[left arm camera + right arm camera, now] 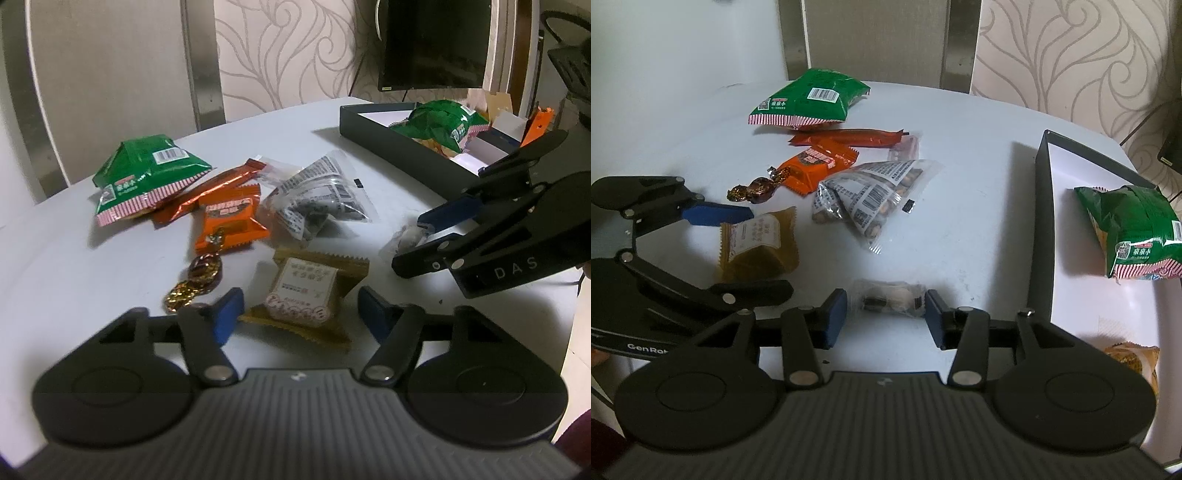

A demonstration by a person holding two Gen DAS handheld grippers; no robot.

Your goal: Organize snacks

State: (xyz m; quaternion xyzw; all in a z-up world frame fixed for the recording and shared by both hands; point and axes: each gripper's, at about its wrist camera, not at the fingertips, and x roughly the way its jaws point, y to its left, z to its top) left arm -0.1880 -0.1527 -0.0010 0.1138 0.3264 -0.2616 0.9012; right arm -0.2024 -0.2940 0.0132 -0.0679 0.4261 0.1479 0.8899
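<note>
Blue-padded fingers of the left gripper (297,314) straddle a gold-wrapped cake (304,295) lying on the white table (74,280); the pads stand just off its edges, not pressing. Right gripper (885,314) likewise stands parted around a small clear packet (888,300), the right pad at its end. Beyond lie an orange packet (229,218), a twisted candy (203,267), a clear nut bag (871,195) and a green bag (147,173). Another green bag (1137,229) sits in the dark tray (1039,229).
</note>
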